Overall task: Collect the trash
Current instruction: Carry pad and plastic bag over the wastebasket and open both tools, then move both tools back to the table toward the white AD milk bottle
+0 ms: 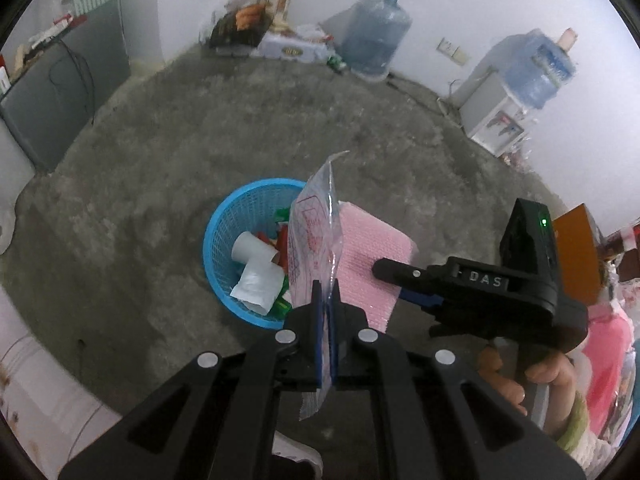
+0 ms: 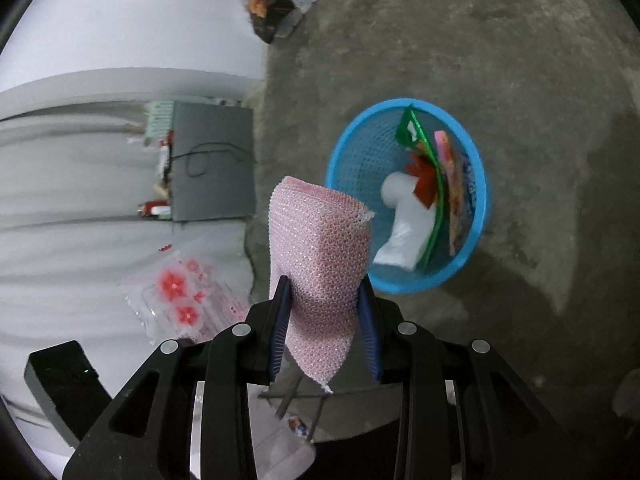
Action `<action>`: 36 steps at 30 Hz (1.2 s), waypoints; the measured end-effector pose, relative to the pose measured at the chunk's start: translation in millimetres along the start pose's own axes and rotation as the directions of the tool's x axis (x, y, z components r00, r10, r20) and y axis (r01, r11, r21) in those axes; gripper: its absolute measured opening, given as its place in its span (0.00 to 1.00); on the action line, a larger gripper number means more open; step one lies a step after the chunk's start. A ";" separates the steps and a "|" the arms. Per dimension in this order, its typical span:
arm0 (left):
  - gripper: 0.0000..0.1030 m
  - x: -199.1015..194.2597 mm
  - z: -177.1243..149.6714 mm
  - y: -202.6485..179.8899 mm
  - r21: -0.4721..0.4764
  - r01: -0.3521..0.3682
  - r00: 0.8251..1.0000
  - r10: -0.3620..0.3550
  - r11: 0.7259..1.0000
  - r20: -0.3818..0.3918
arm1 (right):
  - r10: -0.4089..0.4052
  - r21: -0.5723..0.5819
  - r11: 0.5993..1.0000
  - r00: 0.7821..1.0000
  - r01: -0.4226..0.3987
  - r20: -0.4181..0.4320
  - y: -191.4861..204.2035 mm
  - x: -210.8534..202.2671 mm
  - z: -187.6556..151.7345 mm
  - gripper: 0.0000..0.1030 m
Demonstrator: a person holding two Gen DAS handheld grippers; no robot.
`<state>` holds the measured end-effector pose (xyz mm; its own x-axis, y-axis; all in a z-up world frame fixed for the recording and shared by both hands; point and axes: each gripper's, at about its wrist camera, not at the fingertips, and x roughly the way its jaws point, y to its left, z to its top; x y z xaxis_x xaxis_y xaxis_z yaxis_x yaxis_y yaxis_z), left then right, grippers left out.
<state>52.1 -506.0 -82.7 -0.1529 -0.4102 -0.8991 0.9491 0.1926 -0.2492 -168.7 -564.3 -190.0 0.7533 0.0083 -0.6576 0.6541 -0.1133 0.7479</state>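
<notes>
While the blue mesh basket [image 1: 224, 236] waits below, a clear printed bag [image 1: 316, 236] is pinched by the left gripper [image 1: 327, 304] and a pink mesh sponge [image 2: 320, 248] is clamped by the right gripper [image 2: 326, 300]; released early, the light bag could be carried past the rim.

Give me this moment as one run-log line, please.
left gripper: shut on clear wrapper | right gripper: shut on pink sponge | blue basket: part-filled

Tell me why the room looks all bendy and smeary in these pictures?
Left wrist view: the fisheye lens curves the wall and floor and leaves black corners; the water jugs look smeared. Right wrist view: the same bending, tipped sideways, with the blue basket rim slightly blurred, while the pink mesh in the right claw stays fairly sharp.
</notes>
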 end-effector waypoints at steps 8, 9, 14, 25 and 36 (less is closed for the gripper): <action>0.47 60.6 21.8 22.2 -0.022 -0.087 0.996 0.086 0.996 -0.035 | -0.143 0.054 0.988 0.988 0.146 -0.057 -28.1 64.1 38.7 0.56; 0.47 66.1 22.0 25.1 -0.028 -0.105 0.994 0.104 0.994 -0.047 | -0.172 0.080 0.981 0.983 0.176 -0.061 -35.7 68.0 40.3 0.56; 0.57 63.0 10.7 37.3 -0.073 -0.116 0.992 0.112 0.991 -0.055 | -0.154 0.107 0.981 0.986 0.160 -0.058 -45.6 58.0 27.4 0.56; 0.74 -60.4 -27.6 34.1 -0.118 -0.137 0.980 0.152 0.984 0.131 | -0.074 -0.075 0.994 0.996 0.077 0.041 3.9 -4.4 6.6 0.60; 0.83 -239.3 -178.0 85.9 -0.316 -0.115 0.884 0.243 0.942 0.401 | 0.096 -0.451 0.886 0.994 -0.105 -0.042 140.0 -33.1 -69.6 0.62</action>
<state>121.2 -232.6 47.0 0.2055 -0.6728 -0.7107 0.8246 0.5101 -0.2445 -97.2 -511.2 -57.2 0.8151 0.0386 -0.5780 0.5316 0.3468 0.7728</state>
